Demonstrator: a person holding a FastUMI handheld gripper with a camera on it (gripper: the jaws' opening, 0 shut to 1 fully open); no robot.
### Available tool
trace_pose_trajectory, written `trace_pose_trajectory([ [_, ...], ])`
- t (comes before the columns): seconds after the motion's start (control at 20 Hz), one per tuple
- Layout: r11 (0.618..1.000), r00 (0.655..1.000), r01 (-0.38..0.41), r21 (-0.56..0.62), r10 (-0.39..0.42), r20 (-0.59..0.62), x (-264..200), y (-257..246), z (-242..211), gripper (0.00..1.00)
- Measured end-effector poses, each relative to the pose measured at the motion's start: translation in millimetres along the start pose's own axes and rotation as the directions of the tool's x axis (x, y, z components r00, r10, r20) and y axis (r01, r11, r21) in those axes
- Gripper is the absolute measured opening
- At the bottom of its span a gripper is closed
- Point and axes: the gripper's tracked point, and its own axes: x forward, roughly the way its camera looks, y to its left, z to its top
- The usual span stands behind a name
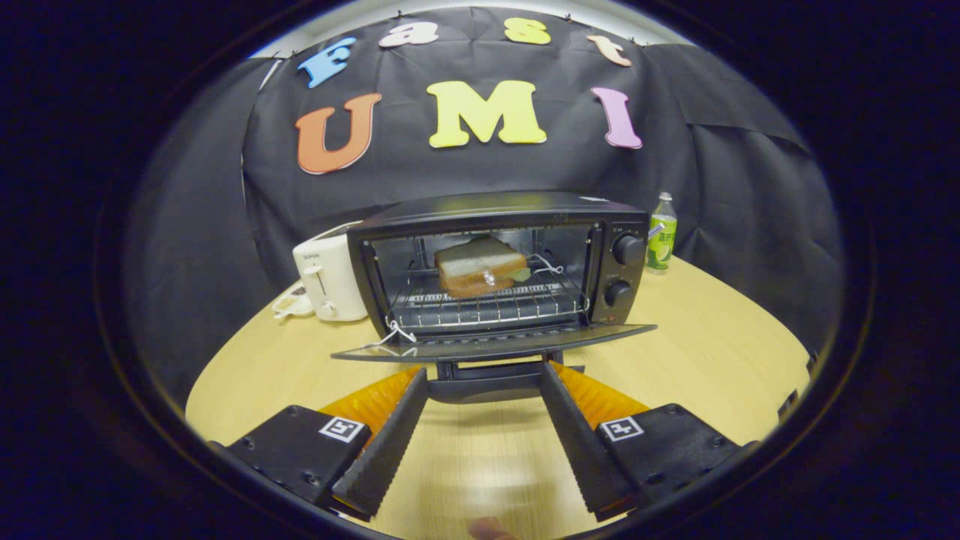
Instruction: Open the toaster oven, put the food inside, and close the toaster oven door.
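**Inspector A:** Toaster oven [499, 262] stands on the wooden tabletop [712, 352], against the black cloth wall. Its door [495, 343] is down, lying roughly level and projecting toward the camera. Confirm?

**Inspector B:** Confirmed. The door handle [487, 384] hangs at the front edge of the lowered door, between the tips of the claw [484, 379]. The fingers stand spread wide, one on either side of the handle. Whether the tips touch the handle or the door, I cannot tell.

**Inspector A:** So the claw is open and grips nothing?

**Inspector B:** Correct. Bare tabletop shows between the fingers.

**Inspector A:** Location of the food?

**Inspector B:** A sandwich [480, 266] of white bread with a brown crust sits inside the oven on the wire rack [487, 304], toward the back and near the middle. A patch of green shows at its right side.

**Inspector A:** Controls?

**Inspector B:** Two round knobs [628, 250] on the oven's right panel, one above the other.

**Inspector A:** Other items?

**Inspector B:** A white appliance [328, 277] stands just beside the oven's left wall, with a small dish [292, 304] at its left. A green-labelled bottle [661, 232] stands upright behind the oven's right corner. White string [394, 334] lies at the left end of the door.
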Motion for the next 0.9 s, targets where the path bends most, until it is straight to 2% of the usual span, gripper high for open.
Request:
trace_pose_trajectory([
  [0.45,0.999,0.977,-0.018,-0.032,0.024,0.211,6,5,38,0.99],
  [0.6,0.999,0.97,-0.018,-0.041,0.027,0.24,10,6,45,0.99],
  [0.8,0.998,0.962,-0.061,-0.003,0.059,0.266,11,7,57,0.99],
  [0.9,0.998,0.964,-0.055,0.015,0.049,0.263,16,-1,59,0.99],
])
